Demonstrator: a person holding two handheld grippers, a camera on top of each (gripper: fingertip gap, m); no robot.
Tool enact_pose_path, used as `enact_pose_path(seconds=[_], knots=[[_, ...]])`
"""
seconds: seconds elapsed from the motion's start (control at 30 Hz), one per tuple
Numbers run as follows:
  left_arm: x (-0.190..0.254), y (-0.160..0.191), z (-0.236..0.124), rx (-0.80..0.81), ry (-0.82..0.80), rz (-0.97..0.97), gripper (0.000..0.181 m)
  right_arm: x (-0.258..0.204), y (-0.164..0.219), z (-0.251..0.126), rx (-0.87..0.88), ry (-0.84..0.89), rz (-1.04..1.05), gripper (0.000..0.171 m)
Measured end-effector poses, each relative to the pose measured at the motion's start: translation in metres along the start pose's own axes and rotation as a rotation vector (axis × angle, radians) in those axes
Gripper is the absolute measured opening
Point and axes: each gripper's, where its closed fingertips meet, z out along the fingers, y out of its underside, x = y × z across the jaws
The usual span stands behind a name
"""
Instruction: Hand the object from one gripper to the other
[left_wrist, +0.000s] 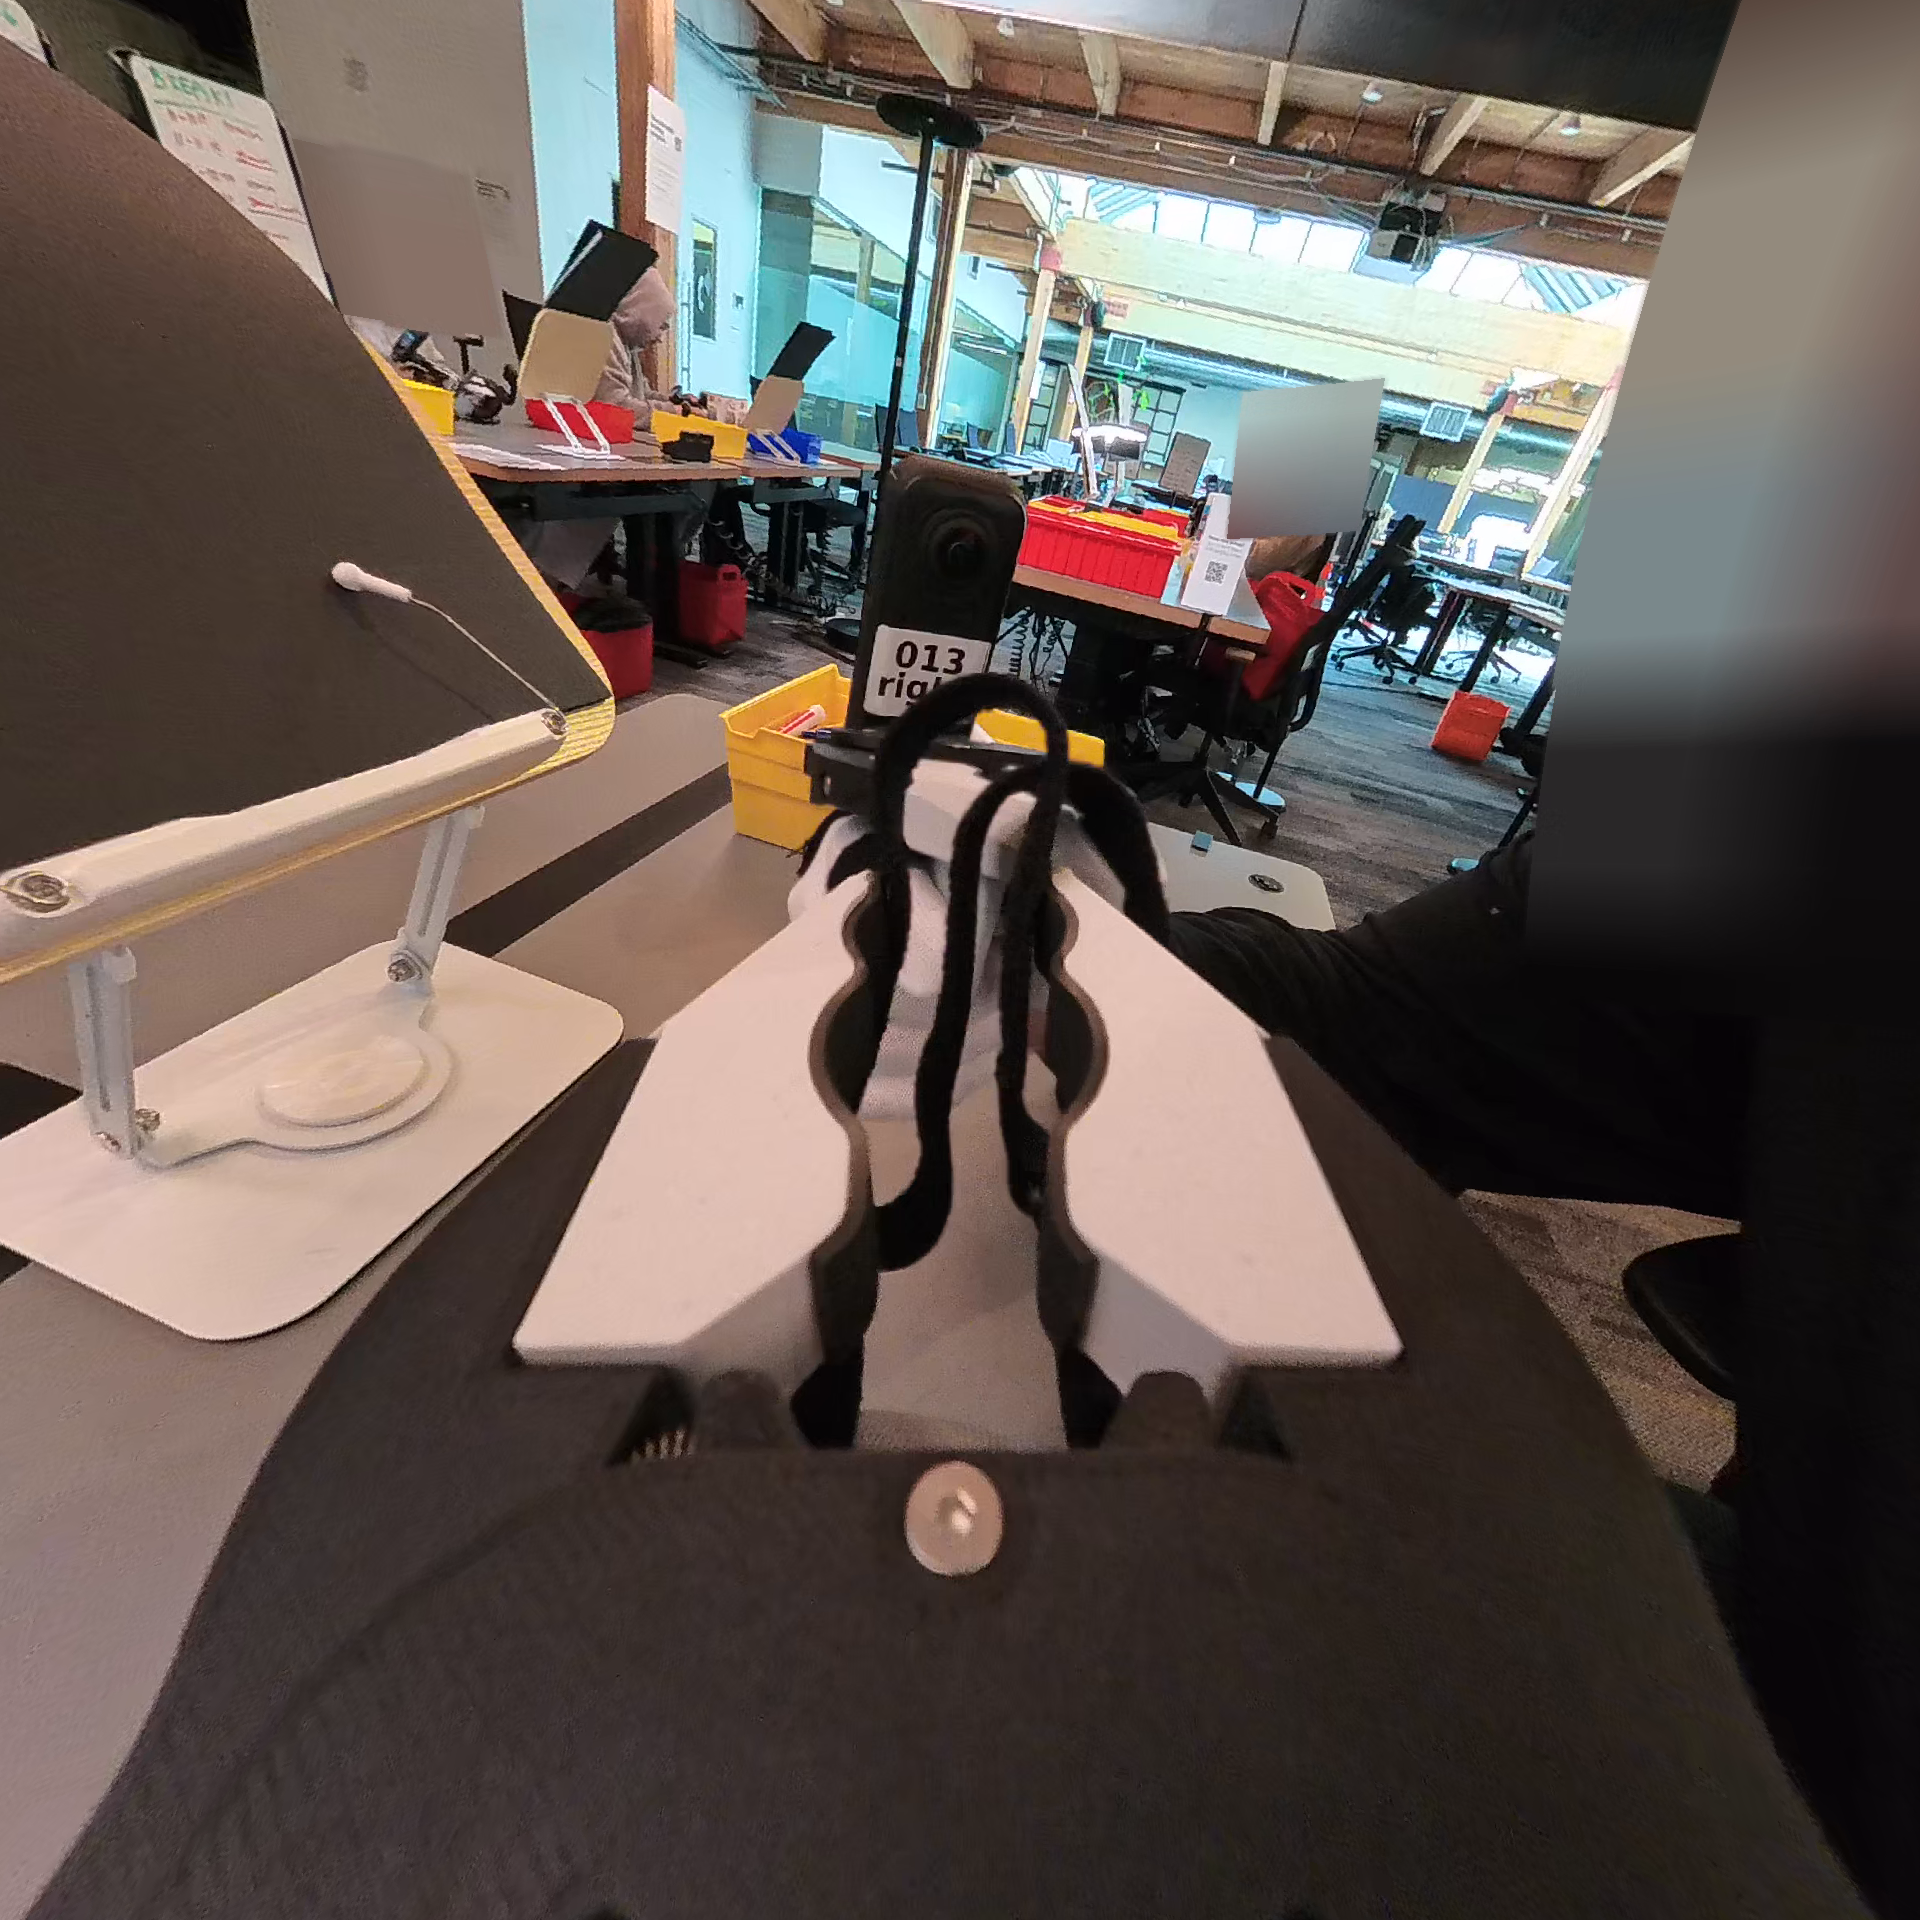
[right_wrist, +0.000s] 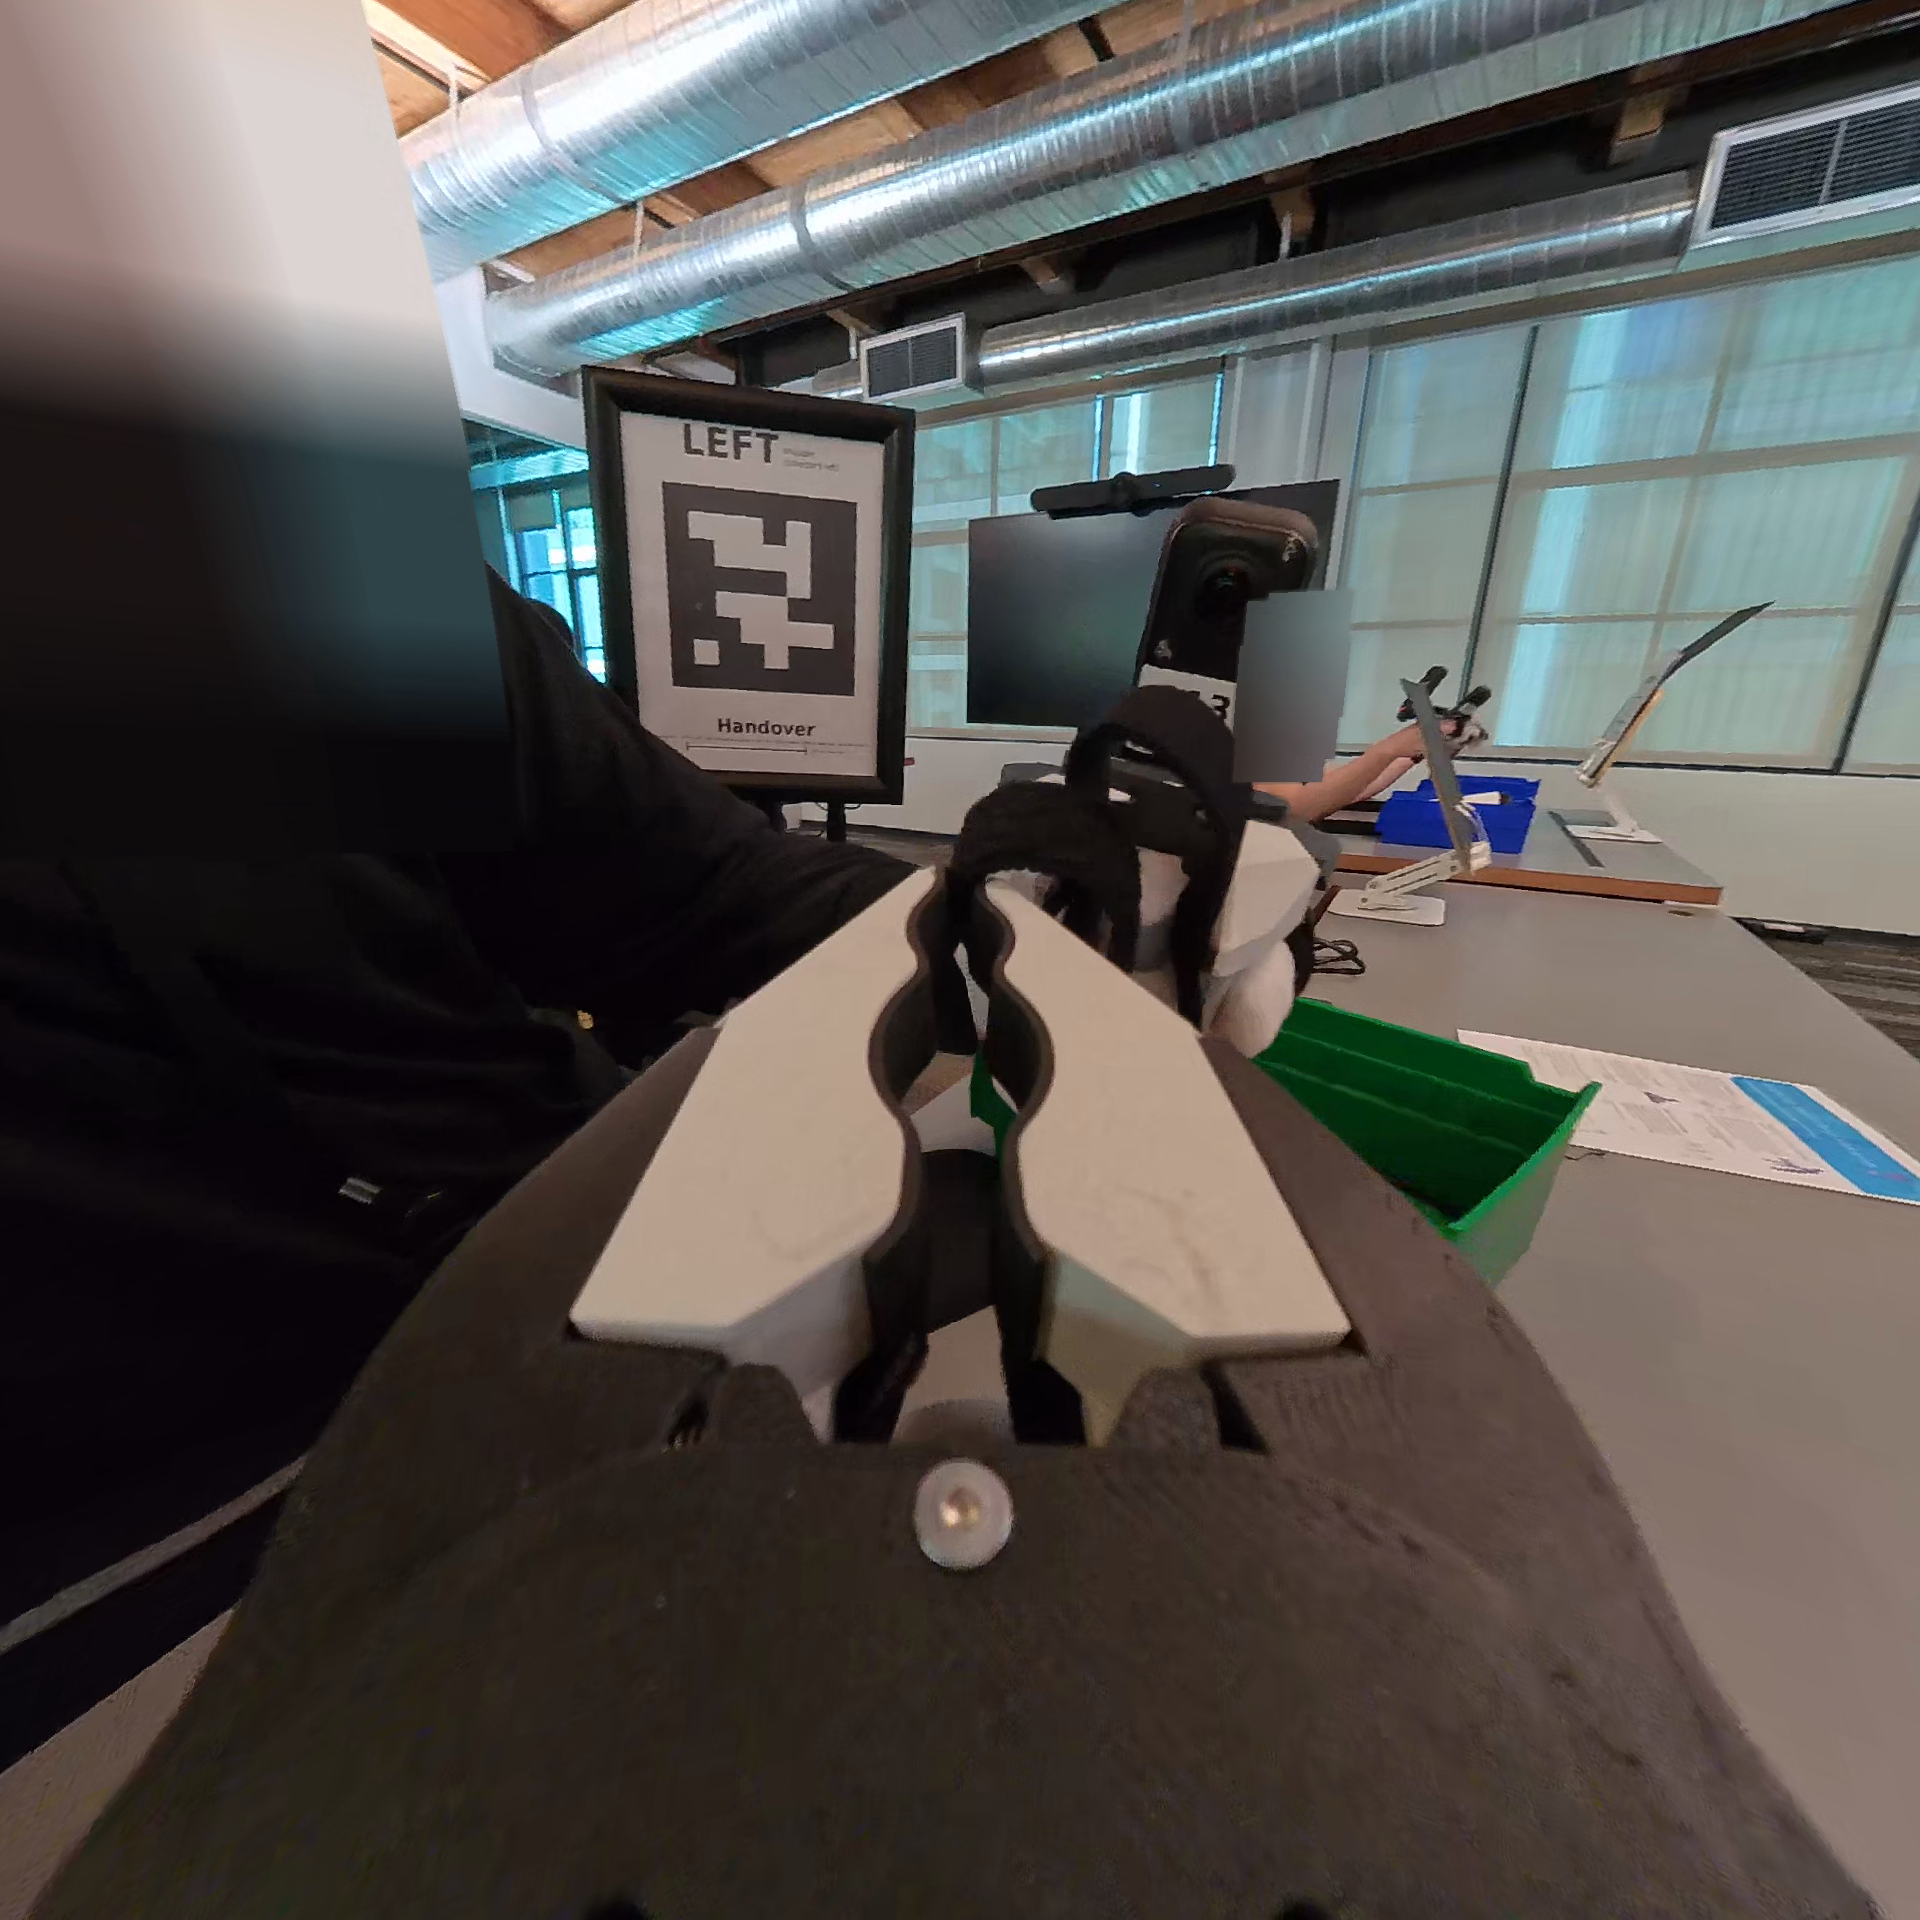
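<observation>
A black cord (left_wrist: 935, 1049) hangs in loops between my two grippers, which face each other tip to tip above the grey table (right_wrist: 1662, 1351). In the left wrist view my left gripper (left_wrist: 956, 904) has its white fingers apart, and the cord's strands run through the gap. My right gripper (left_wrist: 961, 831) shows just beyond, with its camera above it. In the right wrist view my right gripper (right_wrist: 966, 904) is nearly closed, and its tips pinch the cord (right_wrist: 1039, 831). The cord drapes over my left gripper (right_wrist: 1247, 904) behind.
A green bin (right_wrist: 1455, 1122) sits on the table under the grippers, with papers (right_wrist: 1714, 1122) to its right. A yellow bin (left_wrist: 769, 769) and a white tablet stand (left_wrist: 260, 1091) stand to the left. A framed marker sign (right_wrist: 758, 603) stands behind. A person's black sleeve (left_wrist: 1403, 1018) is close.
</observation>
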Motion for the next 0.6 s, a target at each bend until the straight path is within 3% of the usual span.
enact_pose_path(seconds=[0.27, 0.43, 0.6], knots=[[0.004, 0.004, 0.002, -0.032, -0.002, 0.086, 0.024, -0.010, 0.001, 0.005, 0.014, -0.071, 0.060, 0.000], [0.003, 0.010, 0.006, -0.069, -0.039, 0.165, 0.004, -0.010, 0.000, 0.004, 0.026, -0.086, 0.092, 0.000], [-0.009, 0.008, 0.004, -0.063, -0.120, 0.175, 0.002, 0.003, -0.001, 0.002, 0.025, -0.004, 0.073, 0.002]])
